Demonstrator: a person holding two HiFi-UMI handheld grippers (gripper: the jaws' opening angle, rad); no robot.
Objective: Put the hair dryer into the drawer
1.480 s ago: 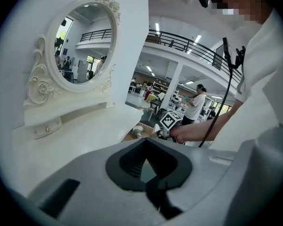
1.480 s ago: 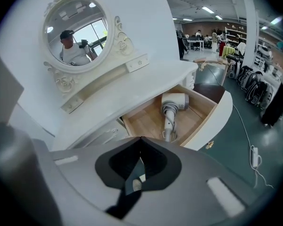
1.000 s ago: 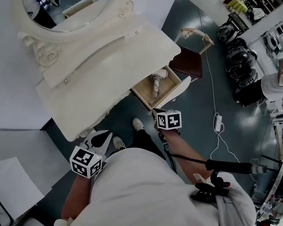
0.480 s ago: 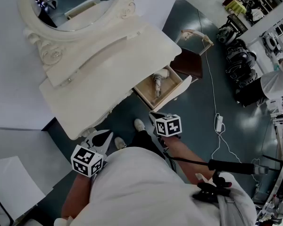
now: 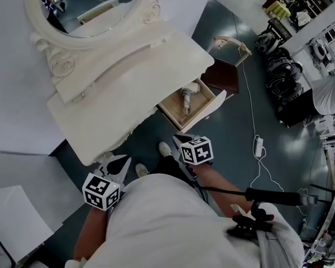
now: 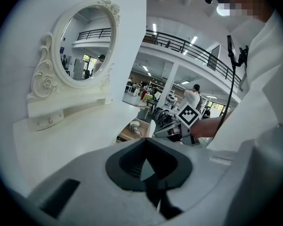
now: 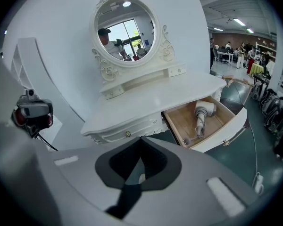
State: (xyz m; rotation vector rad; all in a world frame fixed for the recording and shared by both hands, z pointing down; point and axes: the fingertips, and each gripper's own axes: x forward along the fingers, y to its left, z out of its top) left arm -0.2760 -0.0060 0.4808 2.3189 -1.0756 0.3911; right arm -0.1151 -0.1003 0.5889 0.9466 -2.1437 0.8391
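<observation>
A pale hair dryer (image 5: 185, 99) lies inside the open wooden drawer (image 5: 170, 116) at the right end of the white dressing table (image 5: 117, 88). The right gripper view shows the hair dryer (image 7: 200, 117) lengthwise in the drawer (image 7: 225, 136). My right gripper (image 5: 179, 139) hangs shut and empty over the floor, a short way in front of the drawer. My left gripper (image 5: 118, 164) is close to my body below the table's front edge, jaws together with nothing in them. The left gripper view catches the drawer (image 6: 127, 134) and the right gripper (image 6: 166, 132) beyond its own jaws.
An oval mirror (image 5: 84, 4) stands on the table. A chair with a dark seat (image 5: 222, 75) sits just right of the drawer. A power strip (image 5: 258, 146) and cable lie on the dark floor. Black equipment cases (image 5: 282, 71) line the right side. My shoes (image 5: 164, 148) stand below the table.
My right gripper has drawn back from the drawer toward my body and risen a little, still shut. The hair dryer stays in the drawer. The left gripper has hardly shifted.
</observation>
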